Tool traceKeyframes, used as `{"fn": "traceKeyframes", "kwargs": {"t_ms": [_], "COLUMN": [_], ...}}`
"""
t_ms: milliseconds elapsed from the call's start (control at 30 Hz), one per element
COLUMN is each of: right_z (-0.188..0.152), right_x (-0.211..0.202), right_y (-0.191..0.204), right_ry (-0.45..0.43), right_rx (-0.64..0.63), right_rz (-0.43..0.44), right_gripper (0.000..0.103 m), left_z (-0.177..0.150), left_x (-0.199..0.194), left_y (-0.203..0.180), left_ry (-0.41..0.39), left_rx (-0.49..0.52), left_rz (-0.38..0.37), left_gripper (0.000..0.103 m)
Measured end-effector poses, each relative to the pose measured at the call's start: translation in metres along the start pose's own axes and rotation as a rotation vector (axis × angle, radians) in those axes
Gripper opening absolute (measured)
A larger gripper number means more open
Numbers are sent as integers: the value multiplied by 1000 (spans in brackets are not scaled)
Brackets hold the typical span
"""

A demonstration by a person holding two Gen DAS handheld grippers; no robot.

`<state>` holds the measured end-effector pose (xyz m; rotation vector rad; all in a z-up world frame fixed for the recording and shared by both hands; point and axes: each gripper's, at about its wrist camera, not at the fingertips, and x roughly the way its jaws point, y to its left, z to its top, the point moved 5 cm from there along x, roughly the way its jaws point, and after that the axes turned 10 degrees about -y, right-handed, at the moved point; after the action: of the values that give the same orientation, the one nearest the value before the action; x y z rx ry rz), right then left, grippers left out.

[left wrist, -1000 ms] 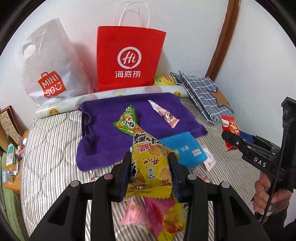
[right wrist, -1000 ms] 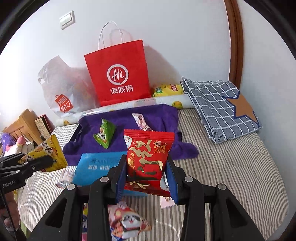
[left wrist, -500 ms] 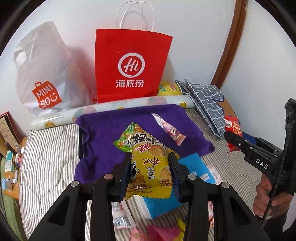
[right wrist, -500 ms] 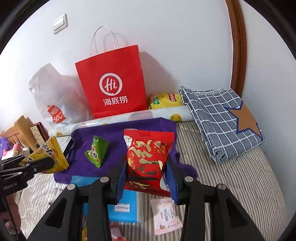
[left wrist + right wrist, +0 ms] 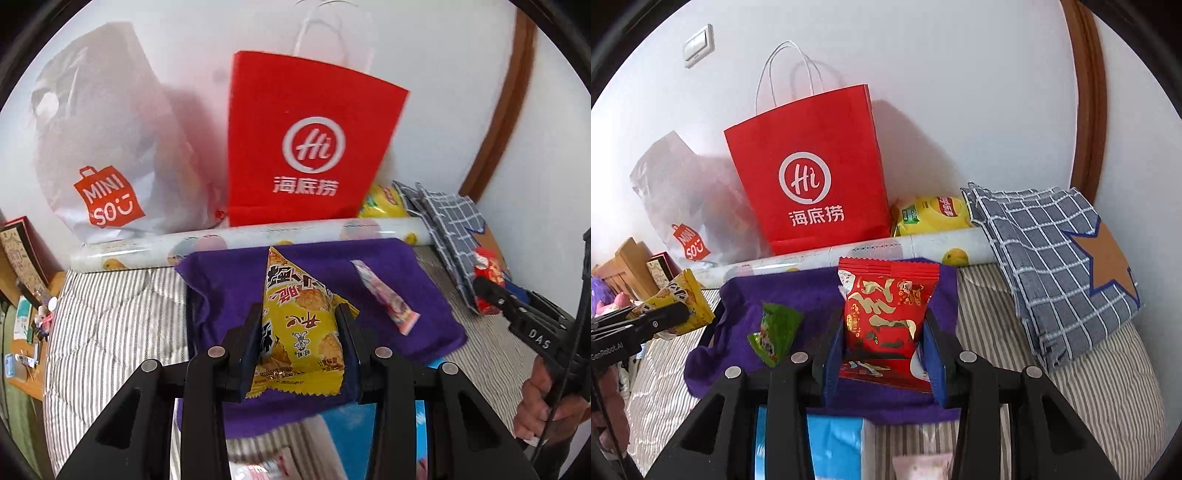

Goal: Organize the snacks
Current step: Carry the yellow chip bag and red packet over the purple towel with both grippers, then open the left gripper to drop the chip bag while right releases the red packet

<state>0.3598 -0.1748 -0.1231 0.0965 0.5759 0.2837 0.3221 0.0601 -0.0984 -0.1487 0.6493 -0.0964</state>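
Right wrist: red bag (image 5: 812, 173), purple towel (image 5: 746, 295), checked cloth (image 5: 1052, 258)

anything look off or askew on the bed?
Purple towel lies rumpled, its near edge crooked over a blue pack. Red paper bag leans against the wall. Nothing spilled or torn.

- A plain white wall (image 5: 960, 92) closes the back of the scene.
- A white wall switch (image 5: 698, 45) sits high on its left.
- A curved brown wooden frame (image 5: 1089, 92) rises along the wall at right.
- The bed (image 5: 1089, 387) wears a grey-and-white striped quilted cover.
- At far left stands a wooden desk (image 5: 26, 373), cluttered with small items.
- Soft, even light falls throughout.
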Motion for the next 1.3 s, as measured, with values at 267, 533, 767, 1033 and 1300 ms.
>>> {"fn": "traceKeyframes", "kwargs": {"t_ms": [267, 533, 767, 1033, 1300], "right_z": [0, -31, -46, -54, -58], "right_x": [38, 65, 73, 77, 78], "right_y": [5, -1, -12, 0, 13], "right_ry": [30, 98, 127, 142, 145], "right_rx": [4, -3, 11, -63, -106], "right_rz": [42, 61, 50, 63, 73], "right_gripper": [37, 37, 38, 38, 39], "left_z": [-11, -36, -47, -50, -53], "left_x": [26, 50, 58, 61, 66], "left_y": [24, 26, 20, 22, 25], "left_ry": [23, 103, 136, 149, 152], "left_rx": [-32, -38, -22, -29, -27], "left_rz": [34, 37, 39, 44, 75], "left_gripper": [39, 39, 39, 39, 39]}}
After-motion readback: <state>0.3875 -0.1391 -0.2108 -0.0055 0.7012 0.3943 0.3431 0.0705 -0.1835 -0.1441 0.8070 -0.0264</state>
